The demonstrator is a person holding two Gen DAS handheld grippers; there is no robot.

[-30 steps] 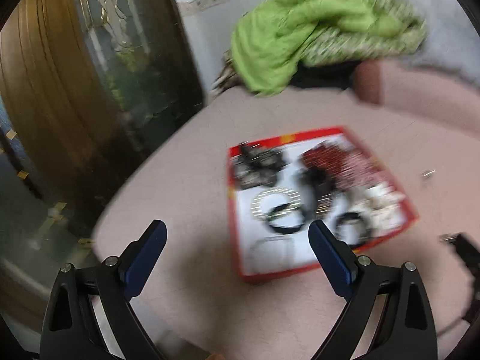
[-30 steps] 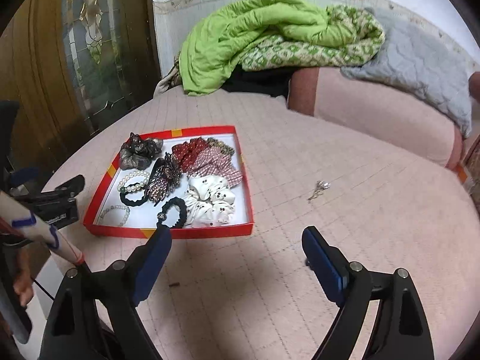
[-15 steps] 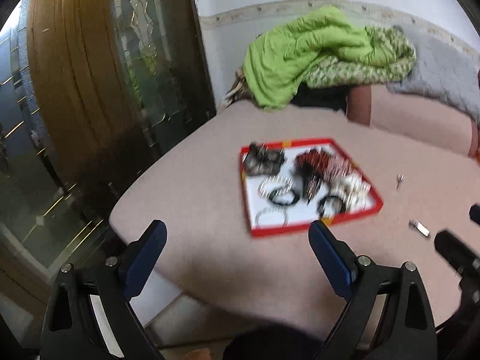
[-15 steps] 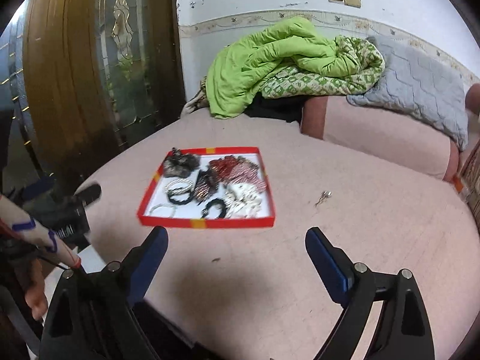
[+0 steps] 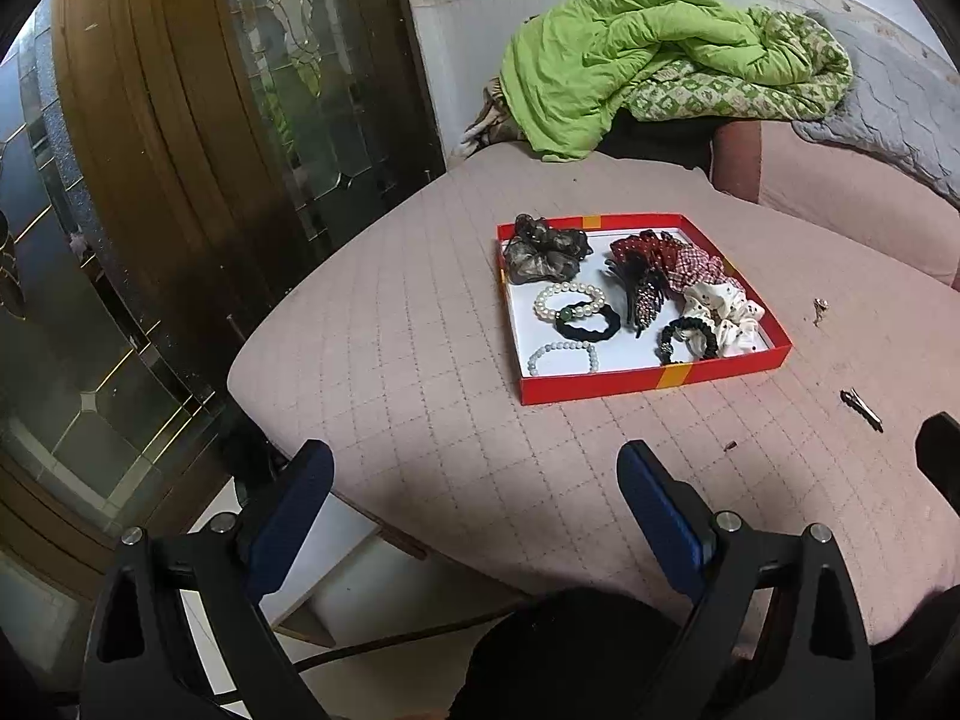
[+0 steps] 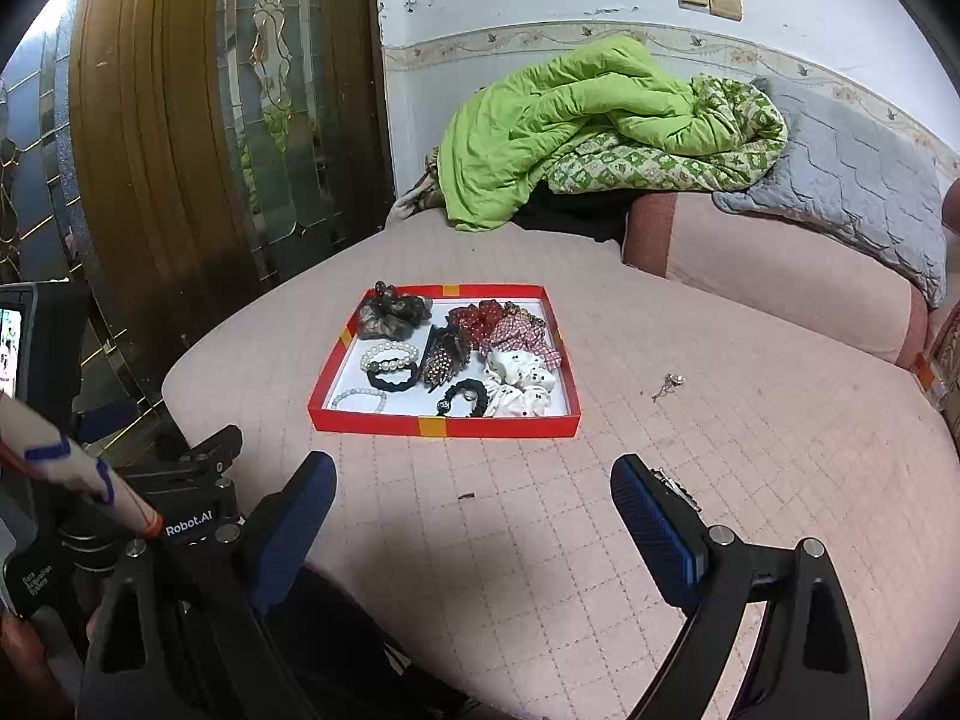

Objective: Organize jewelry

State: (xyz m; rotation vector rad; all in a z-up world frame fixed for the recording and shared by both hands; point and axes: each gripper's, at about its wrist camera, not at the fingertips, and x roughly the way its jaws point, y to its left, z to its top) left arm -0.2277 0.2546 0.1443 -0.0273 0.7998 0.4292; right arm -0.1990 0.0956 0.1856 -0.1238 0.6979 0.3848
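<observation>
A red tray [image 5: 648, 382] [image 6: 444, 425] lies on the pink quilted bed. It holds scrunchies, a pearl bracelet [image 5: 569, 300] [image 6: 389, 356], a pale bead bracelet [image 5: 563, 358], black hair ties and a beaded clip [image 5: 645, 297]. Two small items lie loose on the quilt right of the tray: a metal hair clip [image 5: 861, 408] [image 6: 678, 487] and a small trinket [image 5: 819, 309] [image 6: 667, 387]. My left gripper [image 5: 474, 495] hangs open near the bed's front edge, well short of the tray. Also open and holding nothing, my right gripper [image 6: 468, 507] has the metal clip beside its right finger.
A green quilt [image 6: 576, 126] and a grey pillow [image 6: 852, 180] are piled at the bed's far end by the wall. A wood-and-glass door [image 5: 210, 120] stands on the left. The bed edge drops to the floor near the left gripper.
Both grippers have pulled back and up from the tray, which now looks smaller and farther away. The jaws stayed open throughout.
</observation>
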